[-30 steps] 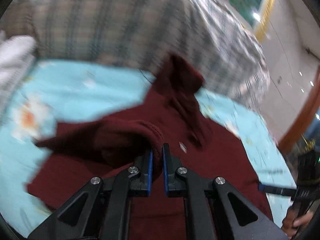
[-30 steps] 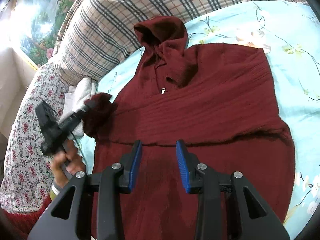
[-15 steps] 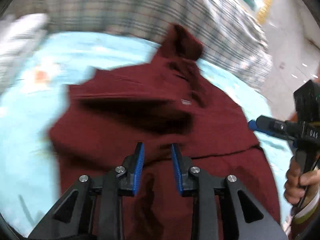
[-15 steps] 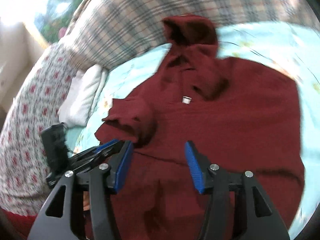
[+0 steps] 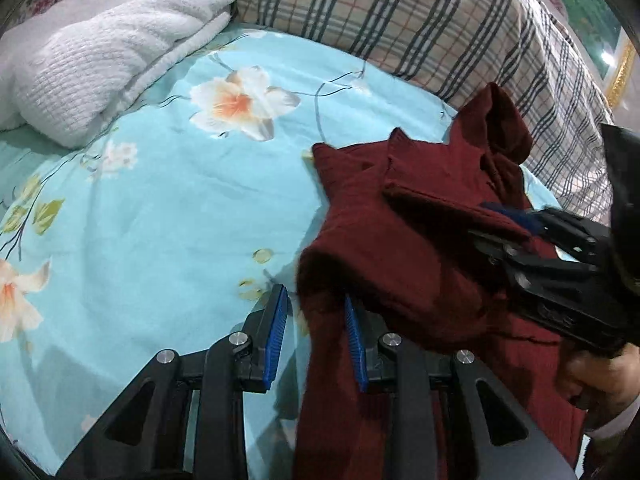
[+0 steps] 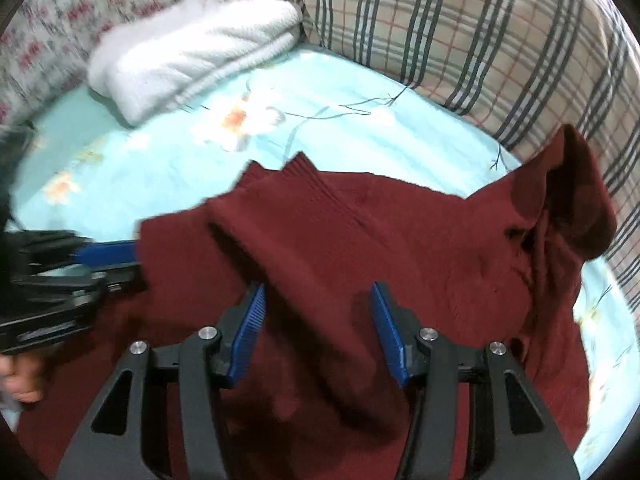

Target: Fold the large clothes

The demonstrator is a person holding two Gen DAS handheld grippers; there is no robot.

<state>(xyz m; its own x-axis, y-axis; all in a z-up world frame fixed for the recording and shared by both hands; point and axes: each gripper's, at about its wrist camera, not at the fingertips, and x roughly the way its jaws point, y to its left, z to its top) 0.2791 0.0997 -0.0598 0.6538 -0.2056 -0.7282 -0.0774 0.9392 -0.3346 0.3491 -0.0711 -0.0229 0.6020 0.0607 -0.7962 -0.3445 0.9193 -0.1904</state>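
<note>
The dark red hooded sweater [image 6: 400, 248] lies on the bed's light blue flowered sheet [image 5: 160, 200], its hood [image 6: 576, 200] pointing toward the plaid pillow [image 6: 460, 28] at the head of the bed. One sleeve [image 6: 288, 216] is folded across the body of the sweater, with its ribbed cuff near the sweater's edge. In the left wrist view, the sweater's side edge bunches up just ahead of the left gripper [image 5: 316, 332], whose jaws stand apart with a fold of fabric hanging between them, against the right blue pad; they are not clamped on it. The right gripper [image 6: 316, 328] hovers over the folded sleeve with its jaws spread wide, gripping nothing. In the left wrist view the right gripper reaches in from the right over the sweater, a hand [image 5: 596, 376] holding its handle. A folded white blanket [image 5: 104, 60] sits on the sheet well apart from the sweater, next to the plaid pillow. A flowered pillow [image 6: 60, 20] lies behind the blanket.
</note>
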